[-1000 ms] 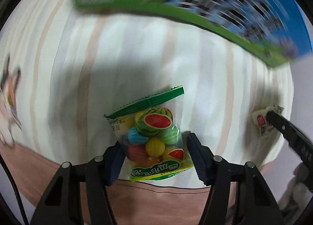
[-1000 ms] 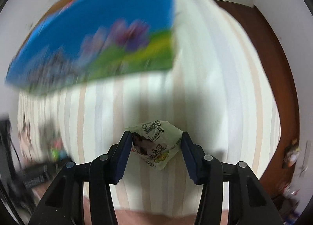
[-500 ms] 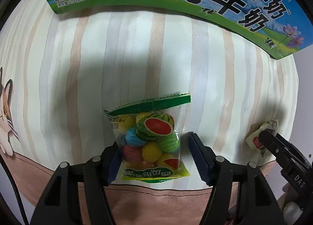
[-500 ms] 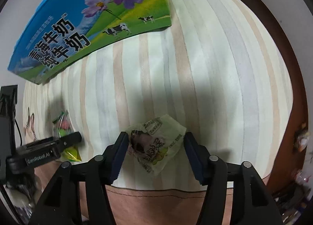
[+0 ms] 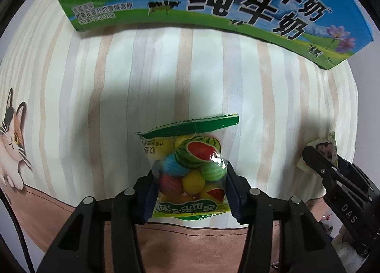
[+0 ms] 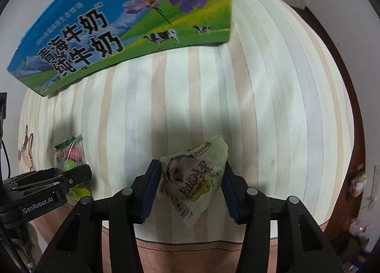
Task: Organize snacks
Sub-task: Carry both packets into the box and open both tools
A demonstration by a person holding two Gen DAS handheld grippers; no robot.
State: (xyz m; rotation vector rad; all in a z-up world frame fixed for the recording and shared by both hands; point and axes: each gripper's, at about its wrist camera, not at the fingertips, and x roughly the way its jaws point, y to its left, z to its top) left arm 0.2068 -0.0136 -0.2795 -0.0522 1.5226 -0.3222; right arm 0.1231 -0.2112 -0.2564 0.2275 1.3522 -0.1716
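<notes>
My left gripper (image 5: 190, 187) is shut on a clear candy bag (image 5: 190, 163) with a green top seal and watermelon-pattern balls, held over the striped cloth. The bag also shows in the right wrist view (image 6: 70, 156), with the left gripper (image 6: 78, 175) on it. My right gripper (image 6: 190, 187) is shut on a pale green snack packet (image 6: 197, 175) with a printed face. The packet (image 5: 326, 149) and right gripper (image 5: 315, 161) show at the right edge of the left wrist view. A blue-and-green milk carton box (image 5: 213, 4) stands at the back, also in the right wrist view (image 6: 123, 28).
A striped tablecloth (image 5: 166, 83) with a cartoon cat print (image 5: 11, 144) at the left covers the table. Its brown hem (image 5: 190, 244) runs along the near edge. A dark wooden floor (image 6: 342, 83) lies beyond the table on the right.
Both grippers have moved forward toward the milk box, which looms larger and sharper. Each keeps its snack between its fingers.
</notes>
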